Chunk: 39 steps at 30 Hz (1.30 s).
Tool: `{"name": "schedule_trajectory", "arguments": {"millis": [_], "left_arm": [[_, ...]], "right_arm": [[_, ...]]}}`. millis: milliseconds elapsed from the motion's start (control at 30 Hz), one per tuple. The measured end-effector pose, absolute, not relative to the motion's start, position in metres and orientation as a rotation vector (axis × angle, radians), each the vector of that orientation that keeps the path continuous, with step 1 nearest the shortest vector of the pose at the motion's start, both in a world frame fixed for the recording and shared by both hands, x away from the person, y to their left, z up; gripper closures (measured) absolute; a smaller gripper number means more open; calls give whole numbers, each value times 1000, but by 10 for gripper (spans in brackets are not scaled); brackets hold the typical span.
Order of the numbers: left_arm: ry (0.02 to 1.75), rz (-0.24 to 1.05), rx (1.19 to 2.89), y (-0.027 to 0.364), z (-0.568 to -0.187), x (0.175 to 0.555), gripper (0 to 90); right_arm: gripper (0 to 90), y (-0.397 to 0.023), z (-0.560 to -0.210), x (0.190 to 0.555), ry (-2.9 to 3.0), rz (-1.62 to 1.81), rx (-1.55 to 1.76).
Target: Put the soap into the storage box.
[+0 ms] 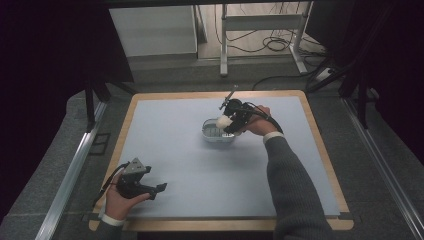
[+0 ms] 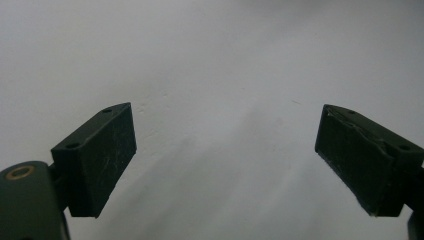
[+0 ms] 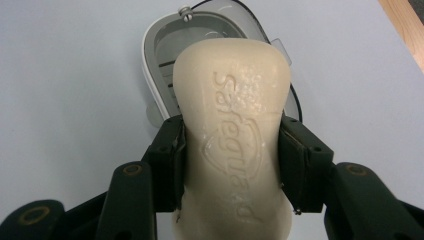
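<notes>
1. The left gripper (image 1: 161, 188) rests low on the surface (image 1: 180, 160), well short of the soap dish and off to its left, near the front edge. The left hand (image 1: 119, 200) wraps it from below, palm up, and its jaws stand wide apart with nothing between them; in the left gripper view (image 2: 225, 155) bare surface lies between the two pads.
2. The right forearm, in a grey sleeve (image 1: 292, 185), reaches forward and inward from the front edge toward the soap dish.
3. The right hand (image 1: 257, 122) sits just right of the soap dish, wrist bent so the right gripper (image 1: 226, 121) points leftward over it.
4. The jaws of the right gripper (image 3: 231, 160) are clamped on a cream bar of soap (image 3: 232, 135), pads pressing its two long sides at mid-length, the embossed face toward the camera.
5. The bar of soap (image 1: 223, 120) hangs over the soap dish (image 1: 212, 135), above its right part; whether they touch cannot be told.
6. The soap dish (image 3: 155, 65), a grey oval with a ribbed floor, lies beyond the bar near the middle of the surface, with nothing visible in its uncovered part.
</notes>
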<state>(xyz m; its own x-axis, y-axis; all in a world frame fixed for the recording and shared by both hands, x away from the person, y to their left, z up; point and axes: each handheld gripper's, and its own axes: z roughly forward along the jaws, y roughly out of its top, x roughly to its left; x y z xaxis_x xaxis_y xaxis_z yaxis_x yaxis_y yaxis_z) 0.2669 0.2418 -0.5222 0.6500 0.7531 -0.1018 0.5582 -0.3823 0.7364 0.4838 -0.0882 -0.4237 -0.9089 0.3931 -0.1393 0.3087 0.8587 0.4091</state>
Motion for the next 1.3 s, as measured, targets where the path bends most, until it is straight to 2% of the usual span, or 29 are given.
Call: {"name": "schedule_trajectory", "arguments": {"millis": [1067,1300], "left_arm": [[1018,326,2092,243,-522,267,99],[1018,337,2091,246,-521,267,99]], "right_arm": [[484,-59,-451,500,2860,516,446],[474,-62,-445,499,2828,597,471]]}}
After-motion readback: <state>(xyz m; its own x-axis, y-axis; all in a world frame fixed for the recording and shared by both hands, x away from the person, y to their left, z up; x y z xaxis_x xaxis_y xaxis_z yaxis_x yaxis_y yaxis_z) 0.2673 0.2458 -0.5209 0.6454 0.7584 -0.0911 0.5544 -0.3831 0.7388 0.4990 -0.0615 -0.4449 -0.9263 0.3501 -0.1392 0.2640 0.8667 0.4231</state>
